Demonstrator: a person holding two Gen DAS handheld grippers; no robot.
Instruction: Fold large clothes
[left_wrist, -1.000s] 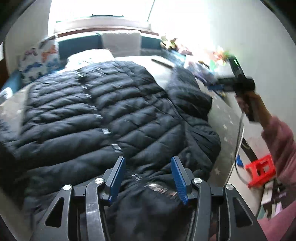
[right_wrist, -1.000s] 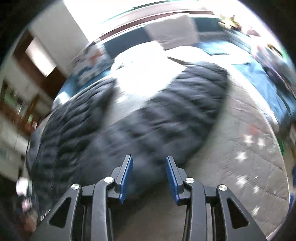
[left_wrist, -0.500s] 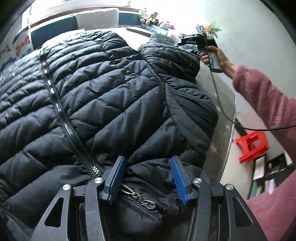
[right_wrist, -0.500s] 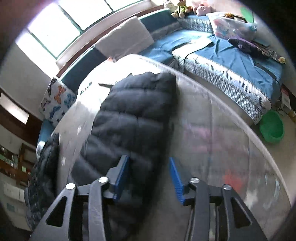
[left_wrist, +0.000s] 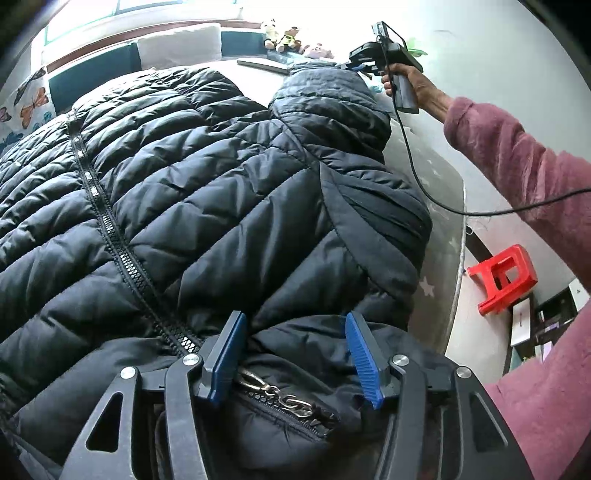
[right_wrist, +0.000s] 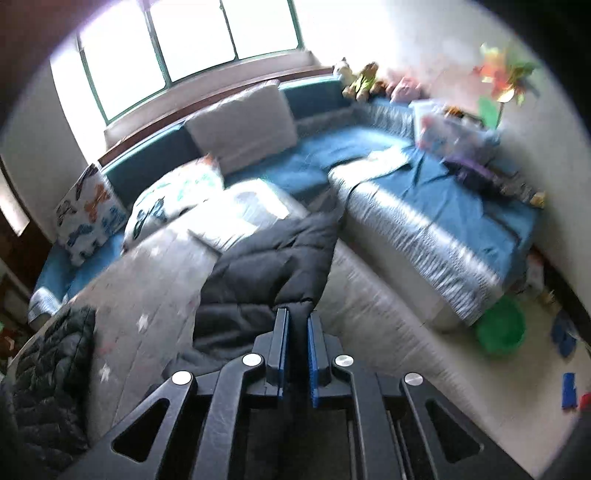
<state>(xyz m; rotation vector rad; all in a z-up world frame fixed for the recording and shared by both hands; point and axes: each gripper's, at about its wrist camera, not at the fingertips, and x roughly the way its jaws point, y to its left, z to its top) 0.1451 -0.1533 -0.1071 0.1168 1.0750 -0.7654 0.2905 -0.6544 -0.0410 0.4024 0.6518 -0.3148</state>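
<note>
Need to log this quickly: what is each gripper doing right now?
Left gripper: jaws opening, puffer jacket collar between them, not pinched.
Right gripper: shut on the jacket's sleeve end.

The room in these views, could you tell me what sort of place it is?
Most likely a child's bedroom: a star-print mattress under the puffer jacket, stuffed toys below the window, and butterfly-print pillows.

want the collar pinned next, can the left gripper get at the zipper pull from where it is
Probably yes: the left gripper hangs right over the jacket collar, its jaws opening, the metal zipper pull lying between them with nothing covering it.
</note>
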